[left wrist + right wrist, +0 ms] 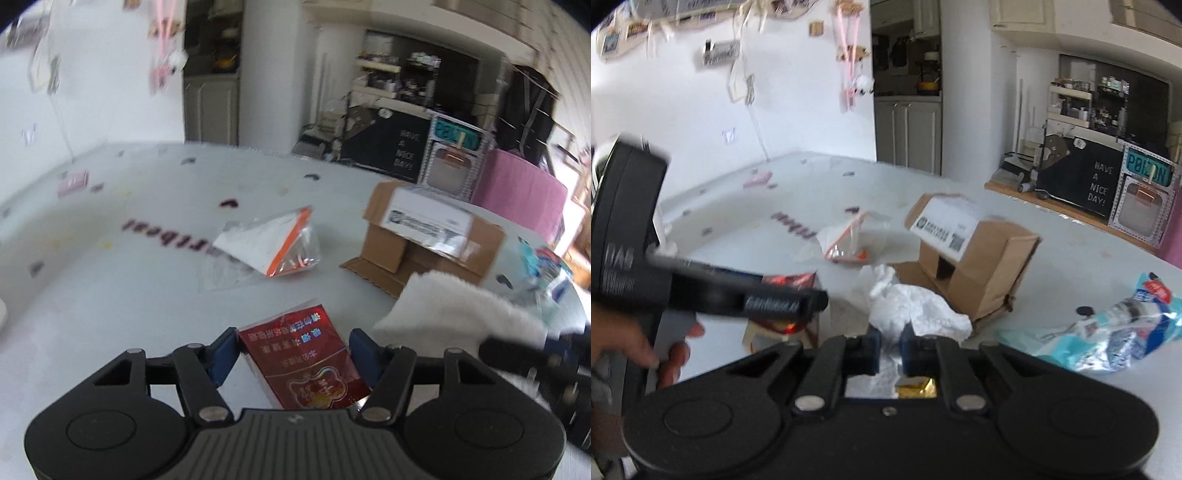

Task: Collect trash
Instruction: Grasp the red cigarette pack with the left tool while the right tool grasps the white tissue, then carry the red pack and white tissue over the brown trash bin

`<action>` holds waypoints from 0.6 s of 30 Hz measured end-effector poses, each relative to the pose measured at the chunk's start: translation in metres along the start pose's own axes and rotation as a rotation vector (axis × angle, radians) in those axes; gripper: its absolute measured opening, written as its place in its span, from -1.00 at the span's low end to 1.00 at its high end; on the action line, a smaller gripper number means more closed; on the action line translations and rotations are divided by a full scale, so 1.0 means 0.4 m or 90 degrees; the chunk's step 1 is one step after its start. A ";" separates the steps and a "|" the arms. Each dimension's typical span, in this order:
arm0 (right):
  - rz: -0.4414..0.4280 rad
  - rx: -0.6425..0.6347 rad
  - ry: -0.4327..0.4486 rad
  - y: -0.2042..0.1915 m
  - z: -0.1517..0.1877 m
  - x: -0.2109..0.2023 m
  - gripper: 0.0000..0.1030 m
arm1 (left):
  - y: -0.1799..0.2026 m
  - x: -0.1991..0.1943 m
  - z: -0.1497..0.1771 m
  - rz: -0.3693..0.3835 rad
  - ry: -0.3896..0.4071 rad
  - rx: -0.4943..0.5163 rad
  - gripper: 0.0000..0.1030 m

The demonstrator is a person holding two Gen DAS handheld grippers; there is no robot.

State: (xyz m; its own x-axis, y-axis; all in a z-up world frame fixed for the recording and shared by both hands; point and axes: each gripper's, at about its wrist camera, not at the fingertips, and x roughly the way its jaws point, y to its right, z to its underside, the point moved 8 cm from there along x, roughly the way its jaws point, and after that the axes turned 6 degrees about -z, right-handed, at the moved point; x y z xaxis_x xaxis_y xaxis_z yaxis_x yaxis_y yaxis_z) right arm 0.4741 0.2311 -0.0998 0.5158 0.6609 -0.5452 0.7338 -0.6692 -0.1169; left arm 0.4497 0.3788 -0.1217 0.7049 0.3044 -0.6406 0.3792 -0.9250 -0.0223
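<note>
Barely begun, judging by the litter spread over the white worktop (110,288). Left tool (293,356) partly apart around a red cigarette pack (303,365); left pad touching its edge, right pad seemingly clear, so not yet a firm clamp. Right tool (890,343) pinched together on crumpled white tissue (916,306), lying just in front of an opened cardboard box (979,266). Beyond the pack, a clear zip bag (273,240) with an orange strip, untouched. Off to the right, a crinkled blue-and-silver wrapper (1108,332), also untouched. Something gold-foiled close under the right tool, too hidden to name. No bin or trash bag in either view, so nothing visibly collected so far. Left to do: securing the pack, lifting both pieces away, then the zip bag, wrapper and perhaps the box.
</note>
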 end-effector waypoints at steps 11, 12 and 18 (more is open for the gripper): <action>-0.021 0.082 0.035 0.019 -0.019 -0.230 -0.80 | 0.053 -0.234 -0.007 0.027 0.078 0.049 0.26; -0.019 0.087 0.039 0.023 -0.016 -0.255 -0.80 | 0.068 -0.256 -0.006 0.028 0.084 0.059 0.26; 0.017 0.096 0.051 0.054 0.015 -0.404 -0.80 | 0.156 -0.366 0.009 0.047 0.107 0.083 0.26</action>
State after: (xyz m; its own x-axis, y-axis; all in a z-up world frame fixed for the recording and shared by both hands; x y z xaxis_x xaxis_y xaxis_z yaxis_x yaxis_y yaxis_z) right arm 0.4038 0.1080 -0.0193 0.5715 0.6634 -0.4831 0.6483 -0.7259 -0.2298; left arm 0.3680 0.2757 -0.0324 0.8217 0.2587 -0.5078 0.2501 -0.9643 -0.0866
